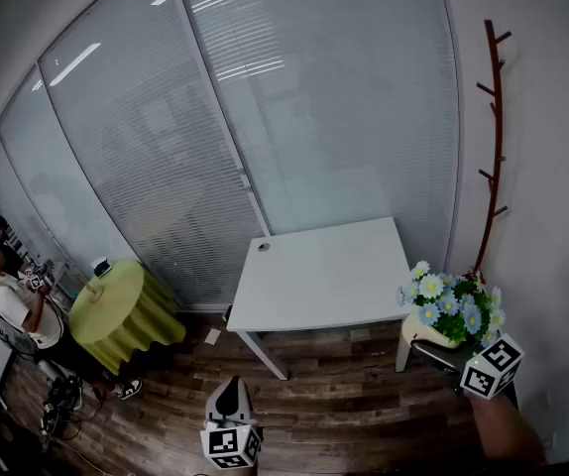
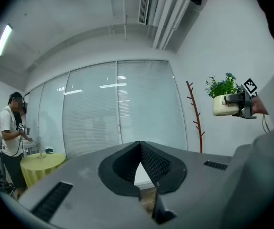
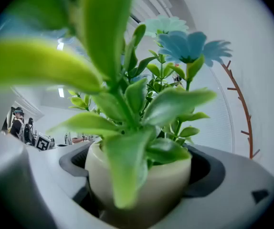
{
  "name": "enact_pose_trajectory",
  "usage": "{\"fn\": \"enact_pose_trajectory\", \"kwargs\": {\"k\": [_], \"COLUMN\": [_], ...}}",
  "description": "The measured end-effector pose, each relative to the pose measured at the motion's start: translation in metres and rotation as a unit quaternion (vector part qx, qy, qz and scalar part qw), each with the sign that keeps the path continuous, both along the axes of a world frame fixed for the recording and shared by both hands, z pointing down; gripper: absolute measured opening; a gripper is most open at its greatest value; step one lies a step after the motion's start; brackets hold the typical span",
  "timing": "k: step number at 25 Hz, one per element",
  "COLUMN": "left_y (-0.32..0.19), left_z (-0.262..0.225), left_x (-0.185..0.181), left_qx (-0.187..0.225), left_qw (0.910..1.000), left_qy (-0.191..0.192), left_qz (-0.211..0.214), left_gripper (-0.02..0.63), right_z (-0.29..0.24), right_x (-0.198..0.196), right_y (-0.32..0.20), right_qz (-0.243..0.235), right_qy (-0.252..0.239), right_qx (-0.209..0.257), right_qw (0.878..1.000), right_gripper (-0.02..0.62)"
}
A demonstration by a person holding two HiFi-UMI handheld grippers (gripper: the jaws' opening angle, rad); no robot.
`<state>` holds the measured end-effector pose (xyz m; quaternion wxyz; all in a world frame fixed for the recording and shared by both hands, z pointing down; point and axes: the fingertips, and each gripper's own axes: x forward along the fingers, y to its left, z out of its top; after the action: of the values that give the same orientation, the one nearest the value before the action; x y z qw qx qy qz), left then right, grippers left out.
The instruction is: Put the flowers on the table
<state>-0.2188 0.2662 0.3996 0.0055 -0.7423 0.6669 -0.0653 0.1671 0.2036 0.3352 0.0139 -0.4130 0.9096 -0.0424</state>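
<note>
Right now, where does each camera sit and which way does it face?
Head view: on the head, looking down at the white table; left gripper, right gripper and a forearm show.
Left gripper view: on that gripper, past its shut jaws toward the window wall; right gripper at right.
Right gripper view: on that gripper, along jaws clamped on the flower pot.
Shared: all three show the flower pot.

My left gripper [image 2: 140,147] points at the glass wall [image 2: 118,109], its jaws meeting at the tips with nothing between them. Up to the right, my right gripper [image 2: 232,103] grips a cream pot [image 2: 220,107] of flowers [image 2: 221,86], near a red branch rack [image 2: 196,120]. Far left, a person [image 2: 10,132] stands by a yellow table [image 2: 39,163]
</note>
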Motion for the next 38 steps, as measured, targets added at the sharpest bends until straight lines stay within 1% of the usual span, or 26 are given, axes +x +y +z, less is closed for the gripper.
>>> {"fn": "enact_pose_trajectory", "kwargs": {"k": [8,13,18,22,25,27,29,33,35,38], "left_y": [0.002,0.000,-0.011,-0.023,-0.022,-0.024,-0.027,-0.039,-0.052,-0.078], "left_z": [-0.010,-0.013,-0.016,-0.010,0.001,0.004,0.005,0.006,0.005,0.013], "left_x": [0.024,0.033,0.045,0.070,0.087,0.093,0.094,0.083,0.078,0.076], "left_qx": [0.009,0.010,0.011,0.008,0.005,0.006,0.005,0.002,0.003,0.007], "left_qw": [0.9999,0.9998,0.9998,0.9998,0.9997,0.9997,0.9997,0.9996,0.9996,0.9994], "left_qy": [-0.011,-0.015,-0.017,-0.010,-0.015,-0.014,-0.014,-0.024,-0.023,-0.017], "left_qz": [0.007,0.005,0.008,0.013,0.019,0.017,0.017,0.017,0.018,0.030], "left_gripper": [0.004,0.004,0.004,0.004,0.003,0.005,0.005,0.004,0.005,0.003], "right_z": [-0.006,-0.011,-0.012,-0.011,-0.011,-0.010,-0.006,0.003,0.008,0.016], "right_x": [0.002,0.003,0.010,0.025,0.032,0.034,0.034,0.028,0.025,0.027], "right_y": [-0.001,0.001,-0.004,-0.015,-0.019,-0.023,-0.027,-0.034,-0.041,-0.059], "right_qz": [-0.014,-0.035,-0.030,-0.027,-0.029,-0.027,-0.025,-0.029,-0.024,-0.008], "right_qy": [-0.006,-0.026,-0.027,-0.031,-0.035,-0.026,-0.016,-0.022,-0.019,-0.014], "right_qx": [0.014,0.018,0.025,0.026,0.030,0.036,0.036,0.019,0.018,0.013], "right_qw": [1.000,0.999,0.999,0.999,0.999,0.999,0.999,0.999,0.999,1.000], "right_gripper": [0.541,0.541,0.541,0.543,0.542,0.543,0.543,0.543,0.543,0.542]}}
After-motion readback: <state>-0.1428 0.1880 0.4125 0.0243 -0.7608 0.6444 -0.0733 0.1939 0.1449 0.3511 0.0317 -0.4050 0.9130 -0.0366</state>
